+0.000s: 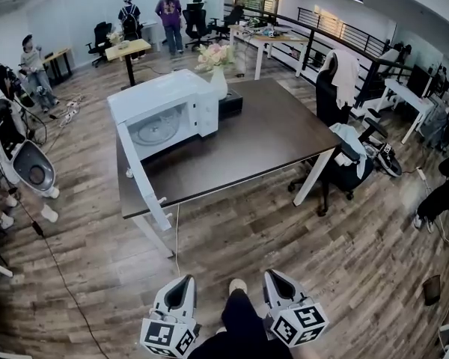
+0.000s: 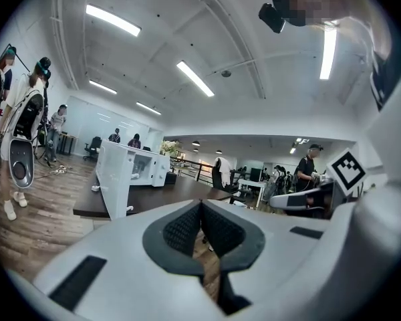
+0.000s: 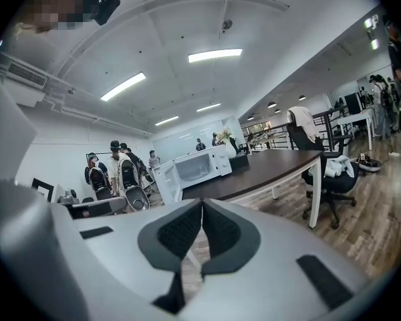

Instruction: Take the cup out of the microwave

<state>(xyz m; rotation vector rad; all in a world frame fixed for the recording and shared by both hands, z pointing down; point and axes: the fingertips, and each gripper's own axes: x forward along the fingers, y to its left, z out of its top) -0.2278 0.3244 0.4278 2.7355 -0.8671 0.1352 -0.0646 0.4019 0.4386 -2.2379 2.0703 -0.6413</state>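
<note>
Closed left hand-held gripper (image 2: 201,209), open microwave (image 1: 165,114)

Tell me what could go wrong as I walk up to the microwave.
The door of the microwave hangs open past the table edge, on your approach side; you could bump it. The left gripper and right gripper are both shut, so a reach inside now would shove rather than grasp. No cup shows inside from here; only the turntable does, so locate it first.
</note>
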